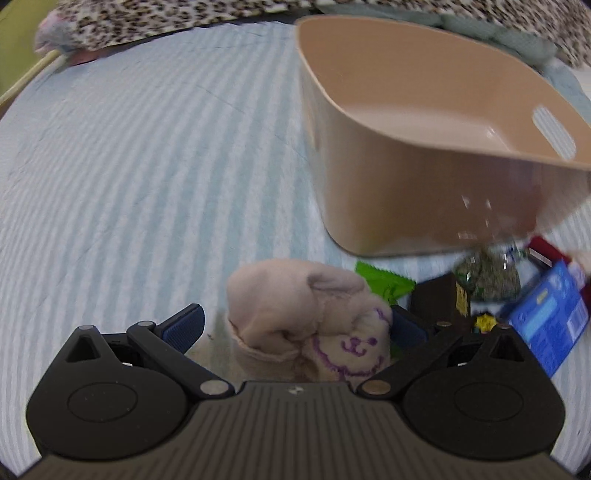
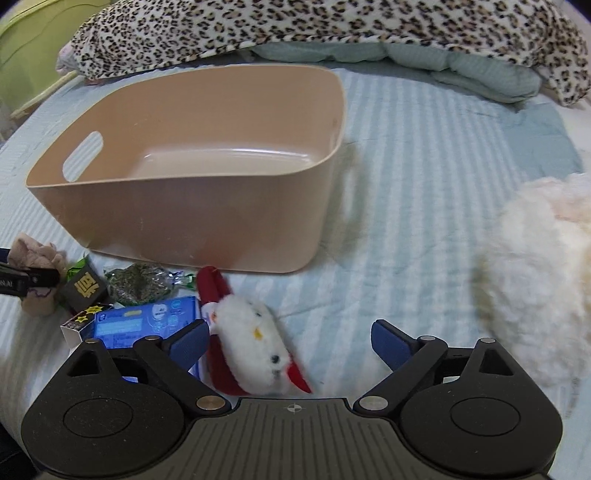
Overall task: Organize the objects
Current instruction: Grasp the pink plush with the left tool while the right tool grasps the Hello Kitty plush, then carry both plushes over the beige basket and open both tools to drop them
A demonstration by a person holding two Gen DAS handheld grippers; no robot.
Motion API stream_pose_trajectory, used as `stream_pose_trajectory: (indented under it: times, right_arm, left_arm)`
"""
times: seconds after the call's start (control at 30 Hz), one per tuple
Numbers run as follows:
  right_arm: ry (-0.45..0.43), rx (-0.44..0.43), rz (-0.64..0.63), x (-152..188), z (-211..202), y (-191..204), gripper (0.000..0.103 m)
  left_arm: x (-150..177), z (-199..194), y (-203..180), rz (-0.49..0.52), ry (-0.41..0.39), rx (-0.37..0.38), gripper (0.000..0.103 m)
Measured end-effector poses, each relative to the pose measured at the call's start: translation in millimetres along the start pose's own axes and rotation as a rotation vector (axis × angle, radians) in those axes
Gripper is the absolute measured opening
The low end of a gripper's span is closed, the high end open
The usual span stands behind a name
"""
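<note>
A tan plastic bin [image 2: 192, 225] with handle cutouts stands empty on the striped bed; it also shows in the left wrist view [image 1: 424, 192]. My left gripper [image 1: 295, 328] is open with a rolled pink sock with purple drawing [image 1: 310, 332] between its fingers; the sock also shows in the right wrist view [image 2: 35, 273]. My right gripper [image 2: 290, 343] is open over a white-and-red plush toy [image 2: 255, 350], which lies nearer its left finger. A black box [image 2: 83, 288], a green dried-herb packet [image 2: 138, 282] and a blue packet [image 2: 144, 321] lie beside the bin.
A fluffy cream plush [image 2: 539, 295] lies at the right. A leopard-print blanket [image 2: 295, 26] and pale green pillows [image 2: 461, 62] lie behind the bin. A green wrapper [image 1: 384, 282] sits behind the sock. The bed's left edge [image 1: 29, 77] is near.
</note>
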State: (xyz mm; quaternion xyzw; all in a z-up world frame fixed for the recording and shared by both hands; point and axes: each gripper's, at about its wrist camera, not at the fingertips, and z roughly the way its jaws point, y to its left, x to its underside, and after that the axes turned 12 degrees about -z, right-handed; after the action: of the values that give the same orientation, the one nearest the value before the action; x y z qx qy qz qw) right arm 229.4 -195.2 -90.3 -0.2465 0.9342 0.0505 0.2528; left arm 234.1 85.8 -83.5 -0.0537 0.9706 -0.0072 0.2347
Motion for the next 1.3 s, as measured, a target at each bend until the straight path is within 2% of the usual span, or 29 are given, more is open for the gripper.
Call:
stream_pose_trajectory:
  times: [0.13,0.3,0.4,0.5,0.6,0.67,0.7,0.73,0.93,1.1,1.3]
  right_arm:
    - [0.036,-0.044,0.009,1.3,17.7,1.9,0.095]
    - [0.017,-0.042,-0.009,2.2,22.3,5.0,0.100]
    - [0.026,-0.088,0.031,6.0,27.2,0.7,0.100]
    - [0.023,-0.137,0.063,8.3,29.5,-2.6,0.094]
    - [0.012,-0.188,0.085,10.0,31.4,-3.4,0.083]
    - [-0.002,-0.216,0.093,11.2,31.2,-3.3,0.066]
    - [-0.002,-0.228,0.095,11.4,30.4,-2.6,0.054]
    - [0.002,-0.251,0.096,11.5,28.9,-0.9,0.047]
    - [-0.024,-0.217,0.037,10.6,13.0,13.4,0.040]
    - [-0.077,-0.194,0.049,15.9,-15.6,14.4,0.039]
    - [-0.179,-0.161,0.054,18.7,-63.7,10.0,0.039]
  left_arm:
    - [4.4,10.9,-0.1,0.018,0.031,-0.011,0.103]
    - [2.5,16.9,5.2,-0.018,0.068,-0.026,0.103]
    - [3.6,13.4,8.3,-0.038,0.080,0.016,0.090]
    - [7.1,5.5,8.1,-0.022,0.075,0.051,0.077]
    - [11.5,-2.7,4.3,0.002,0.068,0.050,0.066]
    - [14.4,-7.9,3.8,0.007,0.061,0.044,0.060]
    - [15.0,-11.0,3.9,0.007,0.056,0.045,0.055]
    - [15.0,-14.6,4.2,0.008,0.051,0.045,0.053]
    - [15.3,-37.0,9.7,-0.004,0.037,0.036,0.047]
    - [20.2,-68.6,11.9,-0.009,-0.013,0.054,0.046]
    - [26.7,-102.1,6.5,0.002,-0.083,0.064,0.045]
